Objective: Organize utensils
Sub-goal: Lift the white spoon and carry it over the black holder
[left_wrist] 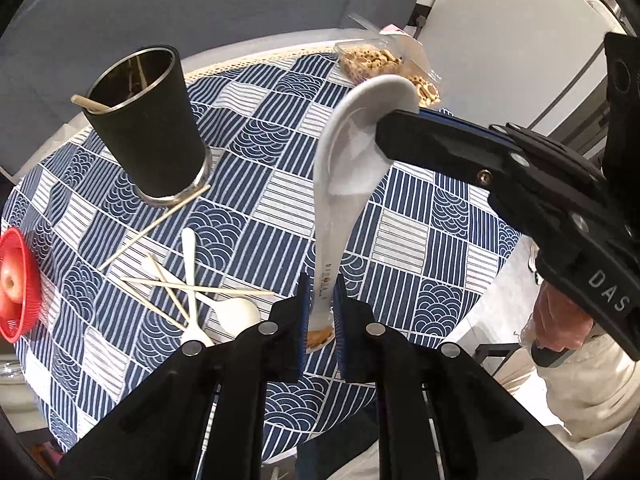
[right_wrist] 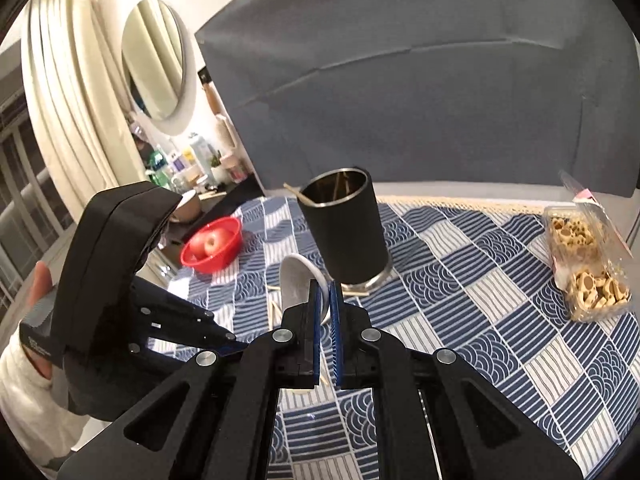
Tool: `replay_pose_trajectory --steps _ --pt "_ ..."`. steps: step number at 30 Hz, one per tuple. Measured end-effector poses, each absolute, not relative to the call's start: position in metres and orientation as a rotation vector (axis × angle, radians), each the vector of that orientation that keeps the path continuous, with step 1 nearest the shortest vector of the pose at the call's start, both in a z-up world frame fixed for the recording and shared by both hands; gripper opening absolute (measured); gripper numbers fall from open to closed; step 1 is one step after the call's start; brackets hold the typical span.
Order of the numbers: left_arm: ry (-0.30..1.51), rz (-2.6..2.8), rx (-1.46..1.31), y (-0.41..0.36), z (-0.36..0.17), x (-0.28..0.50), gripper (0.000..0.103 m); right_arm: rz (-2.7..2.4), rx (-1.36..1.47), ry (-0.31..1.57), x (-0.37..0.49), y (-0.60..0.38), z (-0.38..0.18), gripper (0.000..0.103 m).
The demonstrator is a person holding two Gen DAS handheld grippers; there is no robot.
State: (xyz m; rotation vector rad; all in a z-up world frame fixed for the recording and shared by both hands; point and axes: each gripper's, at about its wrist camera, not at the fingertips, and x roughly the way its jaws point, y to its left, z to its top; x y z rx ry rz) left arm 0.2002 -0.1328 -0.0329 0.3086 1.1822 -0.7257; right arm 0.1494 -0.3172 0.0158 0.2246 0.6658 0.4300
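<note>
A white ceramic spoon (left_wrist: 344,168) hangs in the air above the checked blue tablecloth (left_wrist: 280,128). My left gripper (left_wrist: 320,280) is shut on its handle end. My right gripper (left_wrist: 384,128) comes in from the right and is shut on the rim of its bowl. In the right wrist view the right gripper (right_wrist: 326,284) pinches the edge of the spoon (right_wrist: 294,280), and the left gripper (right_wrist: 236,346) reaches in from the left. A black cup (left_wrist: 152,140) with one chopstick (left_wrist: 90,105) in it stands behind the spoon. Loose chopsticks (left_wrist: 196,289) and white plastic spoons (left_wrist: 236,312) lie crossed on the cloth.
A red bowl (left_wrist: 28,292) holding an apple (right_wrist: 212,242) sits at the table's left edge. An open clear box of cookies (right_wrist: 580,264) stands at the far right. One chopstick (left_wrist: 160,216) leans against the cup's base. A grey sofa back (right_wrist: 400,100) rises behind the table.
</note>
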Motion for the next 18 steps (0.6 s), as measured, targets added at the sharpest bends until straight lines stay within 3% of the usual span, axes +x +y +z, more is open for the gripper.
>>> replay_pose_trajectory --steps 18 --pt "1.110 -0.784 0.294 -0.111 0.014 0.278 0.014 0.336 0.154 0.563 0.209 -0.285 0.072 0.005"
